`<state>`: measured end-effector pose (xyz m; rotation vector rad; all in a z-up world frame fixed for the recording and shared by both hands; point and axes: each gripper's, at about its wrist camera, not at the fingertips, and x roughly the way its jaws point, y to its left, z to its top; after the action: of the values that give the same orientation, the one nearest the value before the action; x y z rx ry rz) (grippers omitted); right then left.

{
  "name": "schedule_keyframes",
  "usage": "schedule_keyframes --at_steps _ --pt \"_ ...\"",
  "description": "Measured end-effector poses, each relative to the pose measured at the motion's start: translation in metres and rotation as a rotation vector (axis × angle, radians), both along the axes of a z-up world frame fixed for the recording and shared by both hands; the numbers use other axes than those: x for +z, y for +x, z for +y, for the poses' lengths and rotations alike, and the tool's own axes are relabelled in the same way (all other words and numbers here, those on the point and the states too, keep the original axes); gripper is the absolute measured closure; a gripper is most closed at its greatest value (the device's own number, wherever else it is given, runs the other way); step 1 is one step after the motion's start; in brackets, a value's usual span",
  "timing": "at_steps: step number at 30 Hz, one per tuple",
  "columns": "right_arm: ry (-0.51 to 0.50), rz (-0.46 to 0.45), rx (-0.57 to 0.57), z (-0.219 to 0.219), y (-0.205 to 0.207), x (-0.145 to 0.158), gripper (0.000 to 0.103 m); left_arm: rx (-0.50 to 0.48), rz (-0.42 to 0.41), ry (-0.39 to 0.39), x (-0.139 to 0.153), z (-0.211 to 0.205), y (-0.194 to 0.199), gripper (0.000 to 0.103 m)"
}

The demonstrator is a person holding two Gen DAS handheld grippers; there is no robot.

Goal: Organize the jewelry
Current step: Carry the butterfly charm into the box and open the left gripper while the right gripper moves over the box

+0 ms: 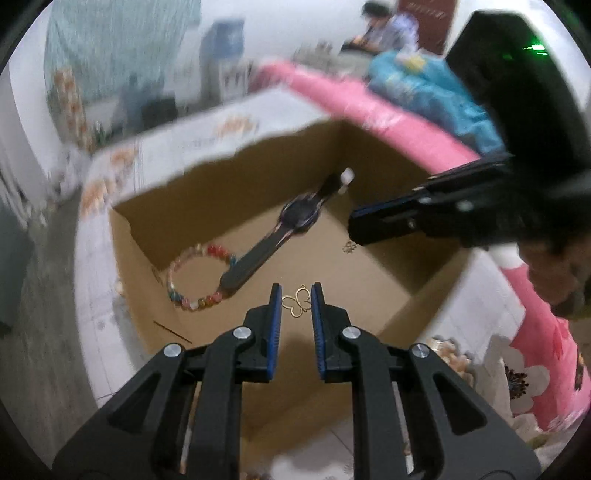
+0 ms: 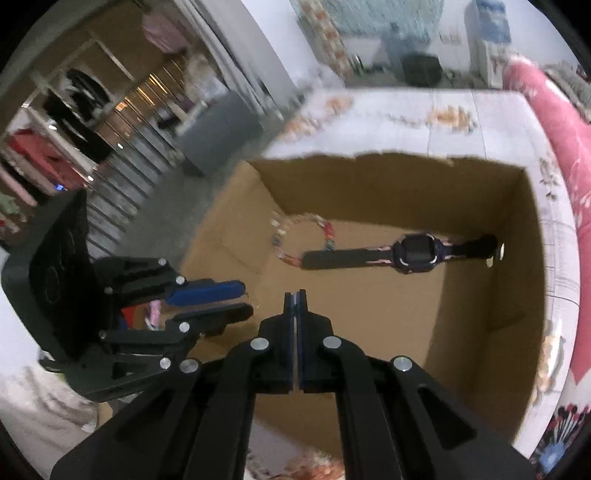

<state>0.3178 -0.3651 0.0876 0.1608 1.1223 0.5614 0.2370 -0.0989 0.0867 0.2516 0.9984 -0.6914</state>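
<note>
I hold both tongs over the cardboard box (image 1: 369, 258). Left tongs (image 1: 295, 295): slightly parted, seemingly empty. Right tongs (image 2: 295, 300): closed, empty. In the box: watch (image 2: 406, 254), bead bracelet (image 1: 192, 280), butterfly pendant (image 1: 297, 302).

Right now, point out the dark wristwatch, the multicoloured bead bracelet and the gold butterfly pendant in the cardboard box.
Dark wristwatch (image 2: 415, 253): right wrist view, on its face.
Multicoloured bead bracelet (image 1: 177, 295): left wrist view, on its near-left beads.
Gold butterfly pendant (image 1: 297, 302): left wrist view, on its wire wings.

No readable text anywhere. Brown sign (image 1: 428, 18) at 1 o'clock in left wrist view carries pale lettering, too blurred to read. Watch (image 2: 413, 254) face dark, blank.
</note>
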Motion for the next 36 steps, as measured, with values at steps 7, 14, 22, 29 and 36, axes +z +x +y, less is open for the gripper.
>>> schedule_keyframes --at_steps 7,14,22,29,36 --pt "-0.062 0.129 -0.023 0.004 0.033 -0.045 0.101 0.076 0.232 0.016 -0.040 -0.001 0.044 0.088" --pt "-0.044 0.159 -0.058 -0.005 0.041 -0.048 0.100 0.100 0.268 -0.011 -0.046 -0.003 0.048 0.084" --pt "-0.034 0.107 -0.091 -0.014 0.035 -0.033 0.097 0.116 0.194 -0.033 -0.027 0.000 0.044 0.081" --pt "0.029 -0.063 -0.109 -0.037 -0.012 0.016 0.076 0.087 -0.027 -0.116 0.019 0.022 -0.001 0.060" --pt "0.095 -0.292 -0.125 -0.073 -0.115 0.063 0.063 0.079 -0.215 -0.235 0.045 0.072 -0.090 0.036"
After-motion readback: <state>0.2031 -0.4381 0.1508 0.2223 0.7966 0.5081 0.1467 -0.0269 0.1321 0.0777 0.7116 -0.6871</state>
